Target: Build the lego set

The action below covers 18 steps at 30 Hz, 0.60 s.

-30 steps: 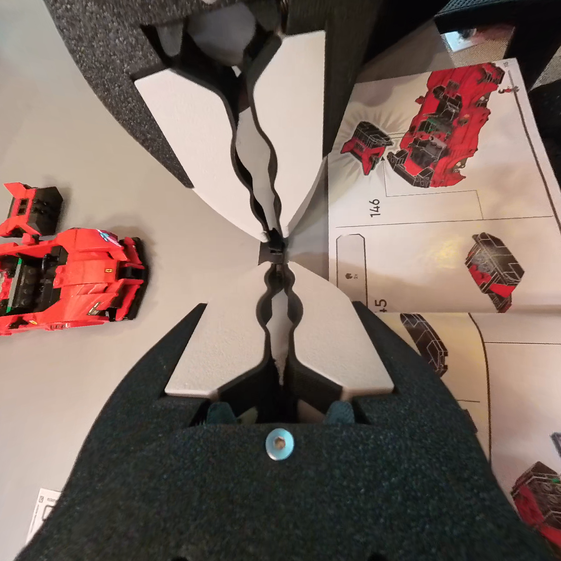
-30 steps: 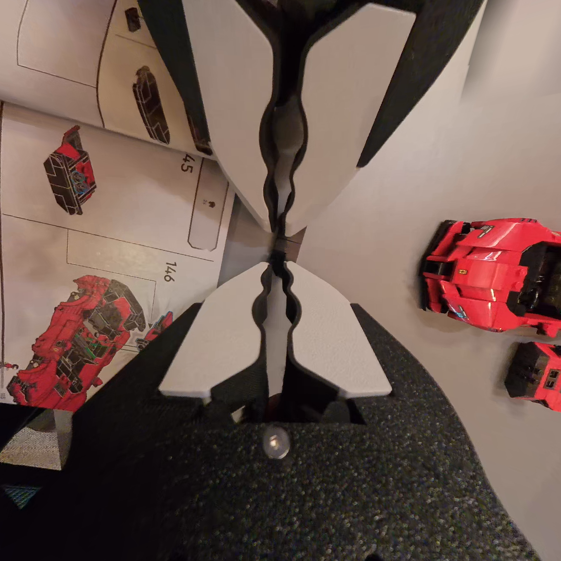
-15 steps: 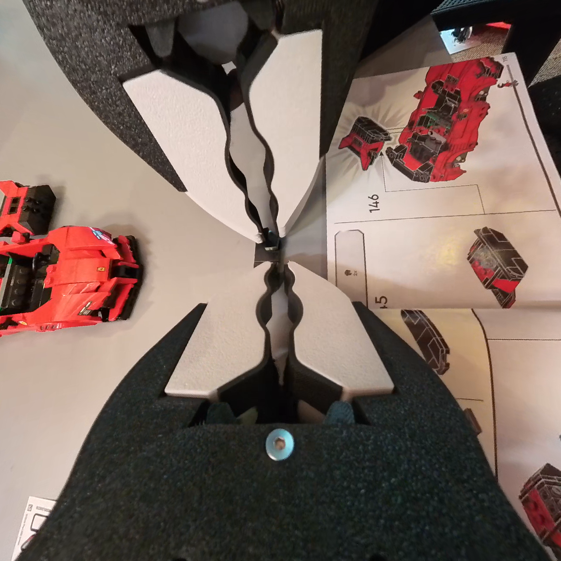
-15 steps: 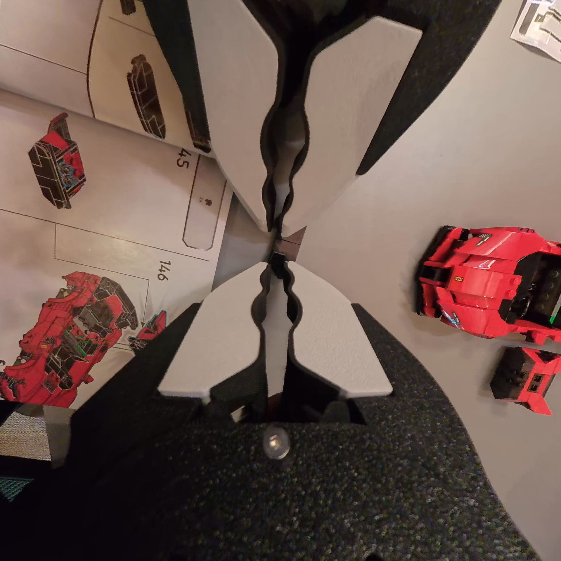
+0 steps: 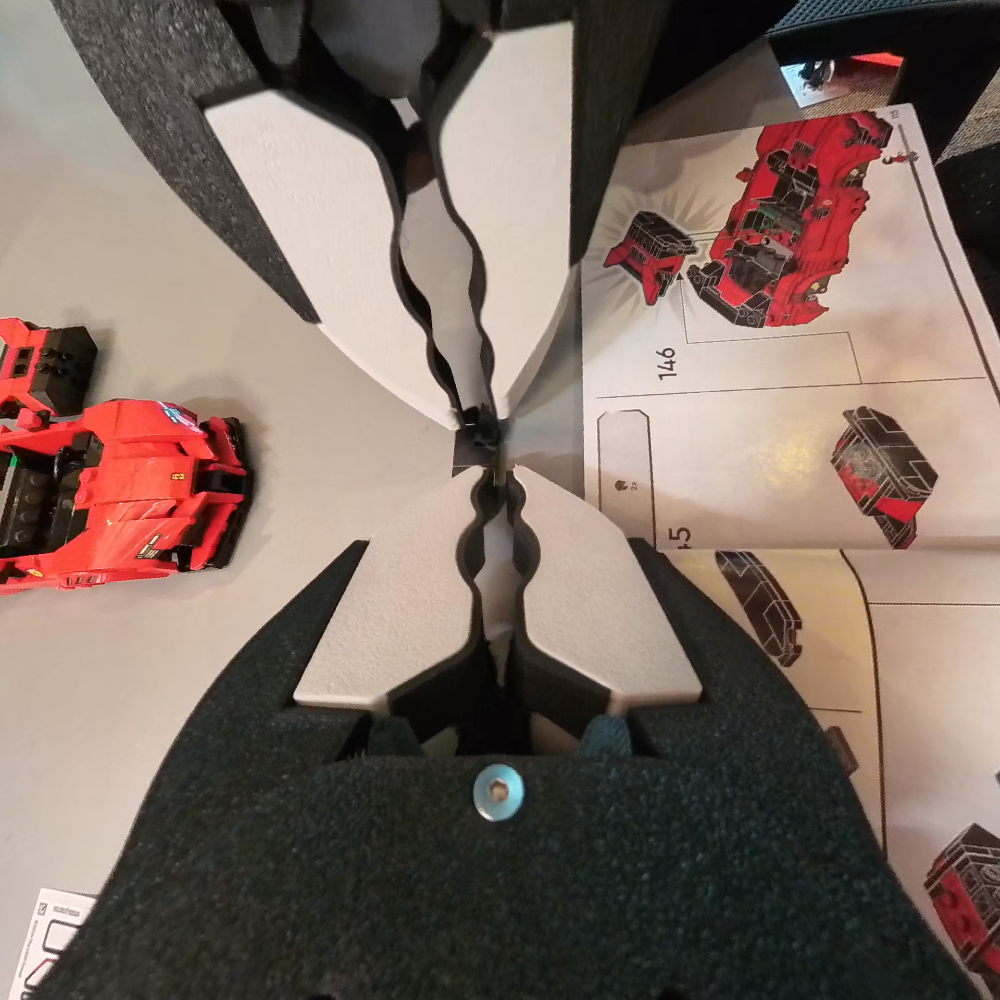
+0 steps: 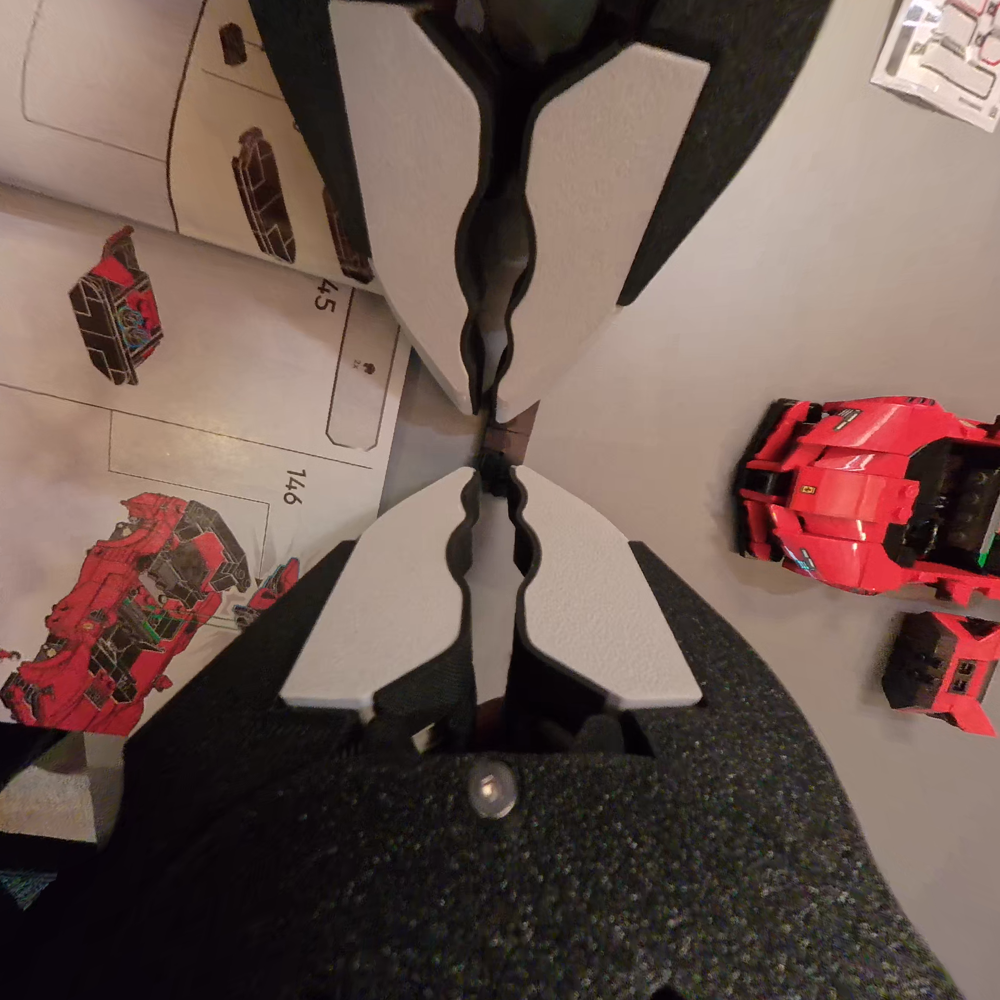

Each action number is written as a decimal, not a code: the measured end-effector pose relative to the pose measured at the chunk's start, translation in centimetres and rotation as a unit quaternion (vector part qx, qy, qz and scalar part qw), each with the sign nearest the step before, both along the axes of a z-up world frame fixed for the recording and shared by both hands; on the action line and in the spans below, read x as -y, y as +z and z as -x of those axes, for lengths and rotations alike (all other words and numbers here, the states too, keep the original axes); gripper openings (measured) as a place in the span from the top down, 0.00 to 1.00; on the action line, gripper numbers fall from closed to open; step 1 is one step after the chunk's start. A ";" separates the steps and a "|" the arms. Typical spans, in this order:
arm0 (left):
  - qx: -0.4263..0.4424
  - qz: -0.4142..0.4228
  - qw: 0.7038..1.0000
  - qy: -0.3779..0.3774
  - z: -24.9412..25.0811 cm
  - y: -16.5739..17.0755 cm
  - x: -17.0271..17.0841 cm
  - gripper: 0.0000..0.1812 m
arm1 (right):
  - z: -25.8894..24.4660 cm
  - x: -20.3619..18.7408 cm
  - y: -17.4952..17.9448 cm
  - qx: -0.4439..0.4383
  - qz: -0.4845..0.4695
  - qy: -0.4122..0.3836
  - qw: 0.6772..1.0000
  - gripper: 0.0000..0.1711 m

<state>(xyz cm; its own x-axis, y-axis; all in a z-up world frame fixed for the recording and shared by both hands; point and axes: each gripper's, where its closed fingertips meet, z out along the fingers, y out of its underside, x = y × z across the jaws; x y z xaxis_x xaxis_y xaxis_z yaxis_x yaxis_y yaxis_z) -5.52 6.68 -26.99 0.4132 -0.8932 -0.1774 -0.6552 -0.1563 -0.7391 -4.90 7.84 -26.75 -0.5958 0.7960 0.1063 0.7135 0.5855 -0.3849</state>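
My two grippers meet tip to tip above the grey table. My left gripper (image 5: 495, 475) is shut on a thin dark flat piece (image 6: 510, 439); it shows at the top of the right wrist view (image 6: 487, 410). My right gripper (image 6: 492, 477) is shut on a small black piece (image 5: 481, 433), which touches the flat piece; it shows at the top of the left wrist view (image 5: 480, 421). The red lego car (image 5: 124, 492) (image 6: 866, 498) lies on the table to one side. A separate red and black rear block (image 5: 38, 368) (image 6: 941, 671) lies next to it.
The open instruction booklet (image 5: 784, 406) (image 6: 162, 433) lies on the other side of the grippers from the car. A white sticker sheet (image 5: 48, 941) (image 6: 947, 59) lies on the table (image 5: 162, 703) near the car's side.
Both grippers stay shut and tip to tip. The right wrist view has shifted a little, so the sticker sheet has come into its top right corner and the rear block shows more fully.
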 end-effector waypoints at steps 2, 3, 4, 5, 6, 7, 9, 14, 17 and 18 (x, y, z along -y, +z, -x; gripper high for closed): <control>0.001 0.001 1.000 0.000 0.0 0.0 0.0 0.97 | 0.2 0.2 0.4 -0.013 0.023 -0.007 1.000 0.99; 0.002 0.002 1.000 0.000 0.0 0.0 0.0 0.97 | 0.2 0.3 0.4 -0.014 0.031 -0.011 0.999 1.00; 0.002 0.002 1.000 0.001 0.0 0.0 0.0 0.97 | 0.0 0.3 0.3 -0.007 0.036 -0.012 0.999 1.00; 0.003 0.003 1.000 0.001 0.0 0.0 0.0 0.97 | -0.1 0.3 0.2 -0.004 0.037 -0.012 0.999 1.00; 0.003 0.003 1.000 0.000 0.0 0.0 0.0 0.97 | -0.1 0.3 0.1 -0.005 0.035 -0.011 0.999 1.00; 0.004 0.003 1.000 0.000 0.0 0.0 0.0 0.97 | -0.1 0.3 0.0 -0.004 0.032 -0.010 0.999 1.00; 0.004 0.003 1.000 0.000 0.0 0.0 0.0 0.97 | -0.2 0.1 -0.2 -0.002 0.025 -0.013 1.000 1.00; 0.004 0.002 1.000 0.000 0.0 0.0 0.0 0.97 | -1.4 0.8 0.0 0.023 0.048 -0.022 0.998 0.93; 0.005 0.002 1.000 0.000 0.0 0.0 0.0 0.97 | -1.5 1.2 -0.7 0.026 0.043 -0.028 0.998 0.93; 0.005 0.002 1.000 0.000 0.0 0.0 0.0 0.97 | -1.5 1.2 -0.9 0.030 0.044 -0.035 0.998 0.93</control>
<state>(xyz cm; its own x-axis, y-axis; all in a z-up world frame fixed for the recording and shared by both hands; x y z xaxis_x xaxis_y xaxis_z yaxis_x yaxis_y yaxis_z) -5.50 6.71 -26.99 0.4151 -0.8937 -0.1701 -0.6473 -0.1588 -0.7455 -3.41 6.65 -27.64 -0.5411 0.8410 -0.0006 0.7752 0.4985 -0.3880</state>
